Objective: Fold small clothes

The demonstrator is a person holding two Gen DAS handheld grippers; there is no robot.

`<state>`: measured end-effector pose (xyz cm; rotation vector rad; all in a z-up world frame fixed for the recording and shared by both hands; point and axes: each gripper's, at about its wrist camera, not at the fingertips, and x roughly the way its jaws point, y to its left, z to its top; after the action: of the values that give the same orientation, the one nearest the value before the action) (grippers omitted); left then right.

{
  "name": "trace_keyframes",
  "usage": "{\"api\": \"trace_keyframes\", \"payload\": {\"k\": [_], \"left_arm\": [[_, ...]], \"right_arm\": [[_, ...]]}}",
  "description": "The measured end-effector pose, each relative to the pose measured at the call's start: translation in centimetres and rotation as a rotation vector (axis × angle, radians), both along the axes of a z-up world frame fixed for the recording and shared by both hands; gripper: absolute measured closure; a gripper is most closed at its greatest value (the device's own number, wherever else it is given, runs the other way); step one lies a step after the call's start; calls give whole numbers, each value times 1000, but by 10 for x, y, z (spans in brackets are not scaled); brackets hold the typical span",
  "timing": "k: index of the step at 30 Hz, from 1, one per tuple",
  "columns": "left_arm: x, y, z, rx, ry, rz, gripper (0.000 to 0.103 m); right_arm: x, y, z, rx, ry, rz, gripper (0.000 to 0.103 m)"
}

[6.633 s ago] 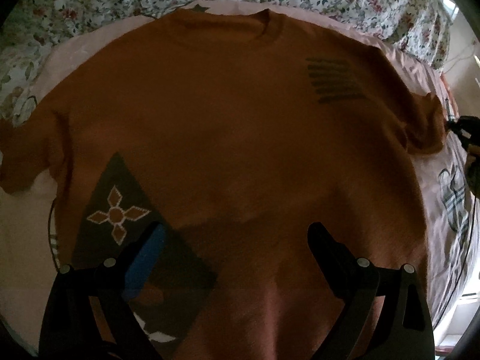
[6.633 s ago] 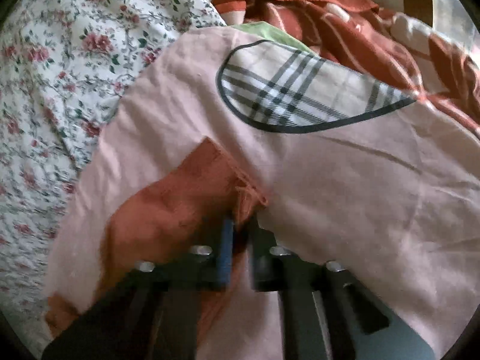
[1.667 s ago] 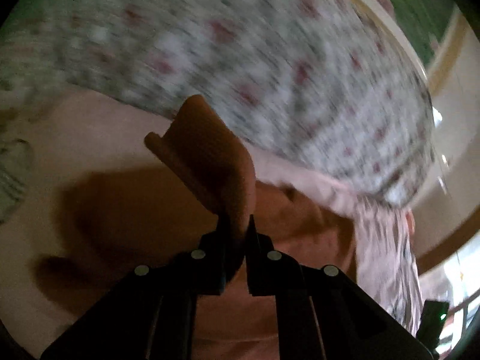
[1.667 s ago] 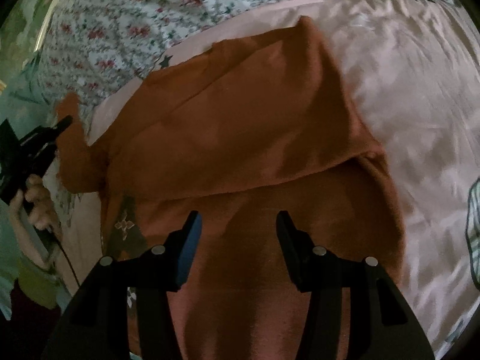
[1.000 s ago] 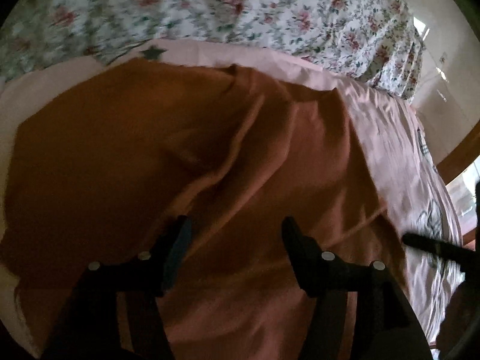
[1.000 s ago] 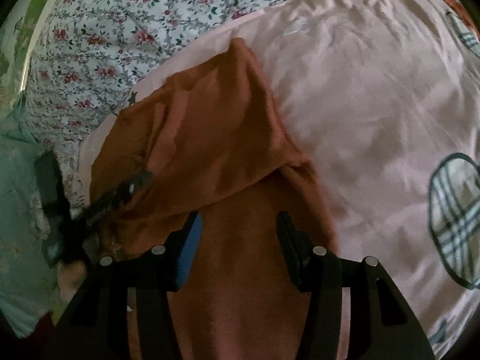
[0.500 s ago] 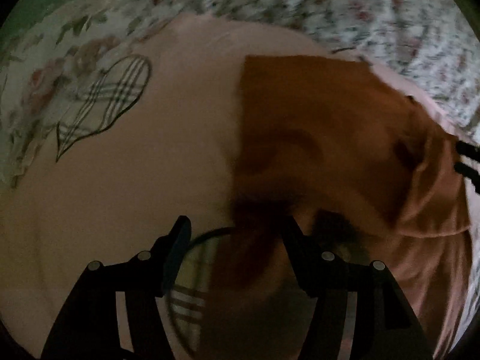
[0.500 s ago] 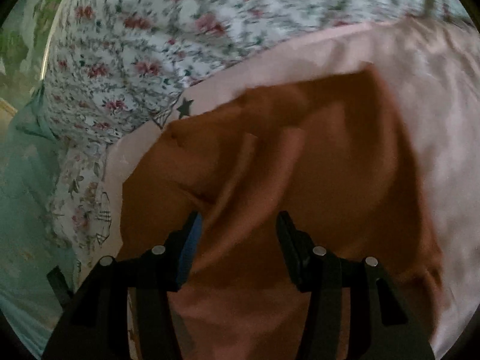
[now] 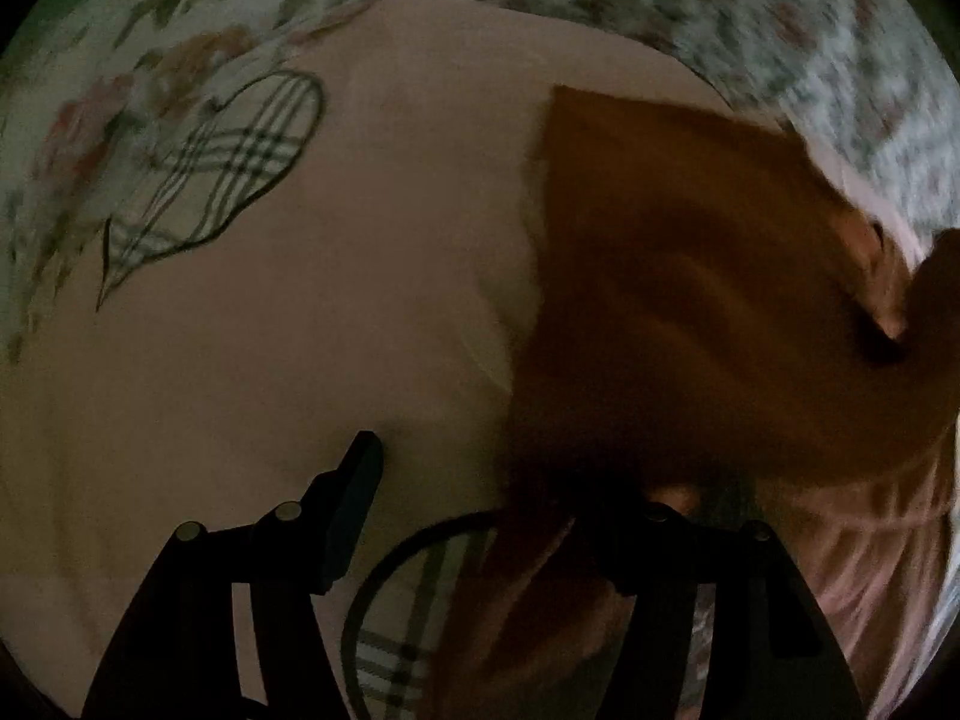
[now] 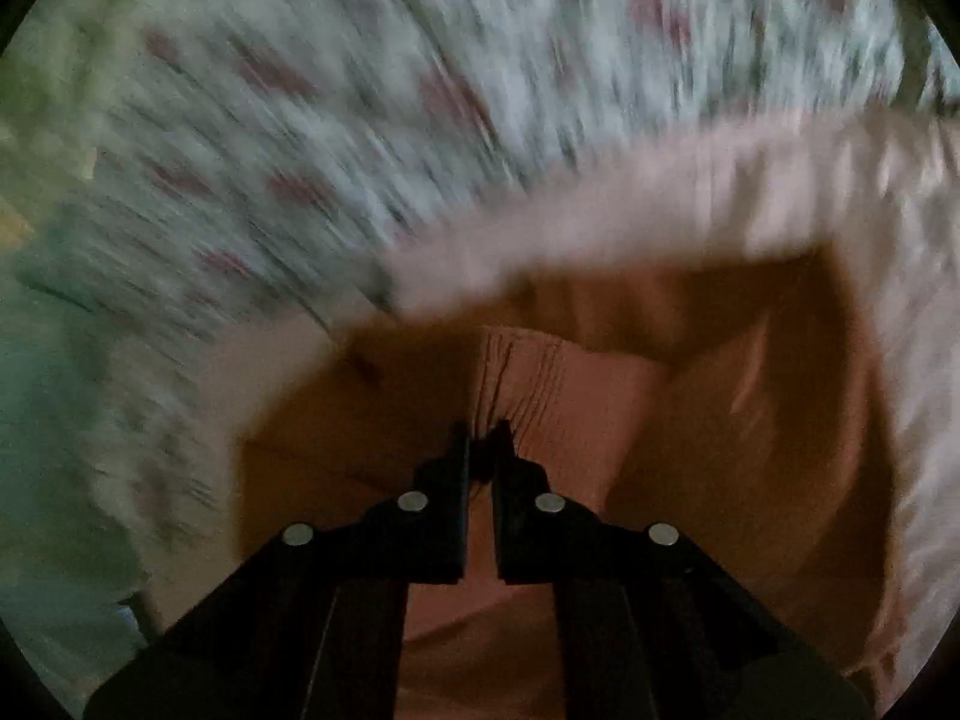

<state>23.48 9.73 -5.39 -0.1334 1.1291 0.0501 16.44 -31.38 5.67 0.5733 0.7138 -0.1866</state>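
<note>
One gripper has just bitten: the right gripper (image 10: 480, 450) goes from spread to pinching a bunched ridge of the orange shirt (image 10: 600, 408).
The left gripper (image 9: 480, 480) stays spread, the shirt's edge (image 9: 690, 300) over its right finger on the pink bedsheet (image 9: 300, 360); the next fold looks ready.

The rust-orange shirt (image 9: 690, 276) lies partly folded on the pink sheet (image 9: 300, 360), its layers doubled over each other with a straight edge on one side. A puckered bunch of its cloth (image 10: 528, 384) is pinched and gathered into fine wrinkles.
</note>
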Motion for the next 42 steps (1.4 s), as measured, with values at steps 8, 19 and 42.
{"api": "trace_keyframes", "payload": {"k": [8, 19, 42], "left_arm": [[-5, 0, 1, -9, -9, 48, 44], [-14, 51, -6, -316, -7, 193, 46], [0, -34, 8, -276, 53, -165, 61]], "right_arm": [[-71, -40, -58, 40, 145, -106, 96], [-83, -39, -92, 117, 282, -106, 84], [-63, -38, -86, -39, 347, -46, 85]]}}
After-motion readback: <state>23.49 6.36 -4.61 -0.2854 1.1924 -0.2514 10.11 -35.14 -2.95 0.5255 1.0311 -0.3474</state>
